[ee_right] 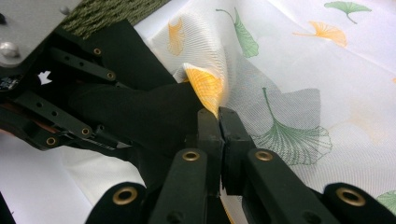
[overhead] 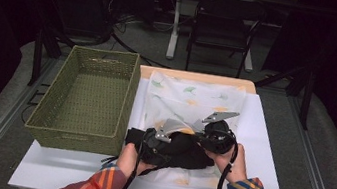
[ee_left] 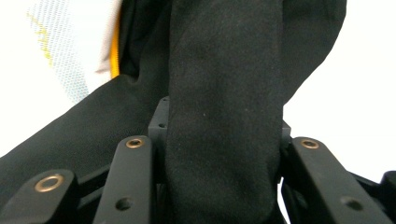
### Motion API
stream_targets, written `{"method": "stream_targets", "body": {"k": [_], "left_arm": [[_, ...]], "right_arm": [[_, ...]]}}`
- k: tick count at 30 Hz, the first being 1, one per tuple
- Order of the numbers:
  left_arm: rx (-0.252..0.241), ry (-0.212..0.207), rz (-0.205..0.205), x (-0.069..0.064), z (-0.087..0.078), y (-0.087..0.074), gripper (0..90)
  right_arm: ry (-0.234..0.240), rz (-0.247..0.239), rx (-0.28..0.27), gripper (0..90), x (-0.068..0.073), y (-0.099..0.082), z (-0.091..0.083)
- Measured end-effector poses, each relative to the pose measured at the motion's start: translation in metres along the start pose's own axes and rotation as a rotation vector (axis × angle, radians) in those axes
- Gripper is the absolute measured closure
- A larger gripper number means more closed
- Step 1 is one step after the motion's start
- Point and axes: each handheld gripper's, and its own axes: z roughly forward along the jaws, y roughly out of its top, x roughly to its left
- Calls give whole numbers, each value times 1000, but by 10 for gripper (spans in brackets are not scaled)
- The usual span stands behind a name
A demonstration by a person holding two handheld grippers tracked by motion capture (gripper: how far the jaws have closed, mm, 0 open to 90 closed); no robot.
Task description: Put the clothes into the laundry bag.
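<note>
Black matte soft cloth (overhead: 183,150), bunched, lies lower centre of high view, atop sheer white fabric (overhead: 191,95) printed with green and yellow ginkgo leaves, on white worktop (overhead: 268,155). Left tool (ee_left: 219,154) straddles thick fold of black cloth, pads pressing it. Right tool (ee_right: 219,122) clamped tight on thin fabric edge beside yellow leaf. Both hands low, plaid sleeves entering from bottom edge. Woven green rectangular basket (overhead: 87,100) at left. Cloth's full shape hidden under tools.
</note>
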Motion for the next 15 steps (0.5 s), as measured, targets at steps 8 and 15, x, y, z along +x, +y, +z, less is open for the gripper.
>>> {"method": "stream_targets", "body": {"k": [8,15], "left_arm": [[-72,103,-110,-9,-18,33,641],[-10,101,-53,-17,11,18,499]], "right_arm": [[-2,25,-61,895,5,10,-8],[-2,26,-4,894,3,0,2]]}}
